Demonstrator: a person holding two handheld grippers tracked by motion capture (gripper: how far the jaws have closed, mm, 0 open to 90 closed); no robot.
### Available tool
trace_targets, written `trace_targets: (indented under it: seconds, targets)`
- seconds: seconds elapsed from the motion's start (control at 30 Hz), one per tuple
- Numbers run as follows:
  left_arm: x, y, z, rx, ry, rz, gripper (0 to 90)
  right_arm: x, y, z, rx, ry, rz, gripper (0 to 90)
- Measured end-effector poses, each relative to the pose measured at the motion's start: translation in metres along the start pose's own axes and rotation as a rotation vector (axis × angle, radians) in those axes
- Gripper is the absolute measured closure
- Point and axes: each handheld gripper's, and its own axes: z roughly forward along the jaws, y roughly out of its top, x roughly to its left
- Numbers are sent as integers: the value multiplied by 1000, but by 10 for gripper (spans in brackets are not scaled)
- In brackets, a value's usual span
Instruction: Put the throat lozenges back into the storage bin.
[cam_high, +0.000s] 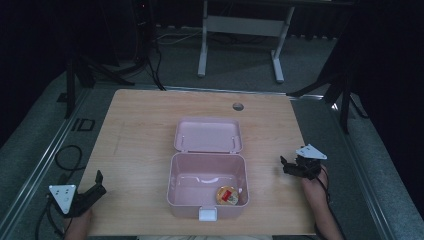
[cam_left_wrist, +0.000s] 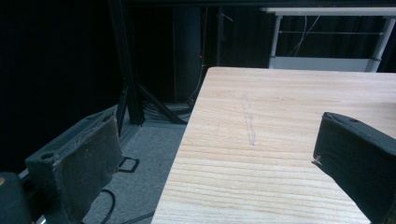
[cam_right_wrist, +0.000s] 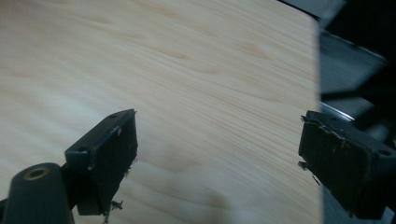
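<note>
Pink lidded box (cam_high: 207, 192) at desk centre, toward the 6 o'clock edge; lid (cam_high: 208, 135) thrown back flat at 12 o'clock of the tub, hinged along the far rim; white latch tab (cam_high: 208, 214) at the near wall. Inside, at the 4 o'clock corner of the tub floor, one small round item (cam_high: 227, 195), orange rim with a red centre, too small to identify further.

Judged thin moulded plastic: light, stiff enough along walls and rim, smooth and likely slippery under the pads; liable to skid on the wood desk (cam_high: 140, 150) if pushed from one side only. Best holds by judgement: lid's free far edge for swinging shut, tub side wall for steadying, latch tab for the final press; lid centre probably flexes.

Left gripper (cam_high: 97, 184) at 8 o'clock of the box, well apart, near the desk's corner; jaws spread wide, nothing between, bare wood and desk edge ahead in the left gripper view. Right gripper (cam_high: 287, 165) at 3 o'clock, near the desk's right edge, apart from the tub; jaws wide, empty, over plain wood.
</note>
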Motion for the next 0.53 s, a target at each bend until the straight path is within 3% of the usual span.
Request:
trace_targets:
  seconds: [0.07, 0.13, 0.27, 0.53]
  targets:
    - [0, 0, 0, 1, -3, 0, 12, -5, -5, 0, -2, -20, 63, 115]
    - [0, 0, 0, 1, -4, 1, 12, -8, -9, 2, 9, -26, 93, 115]
    - [0, 0, 0, -3, -4, -5, 12, -10, -14, 3, 15, -54, 114, 115]
    - [0, 0, 0, -6, -4, -3, 12, -18, -16, 2, -2, -55, 194, 115]
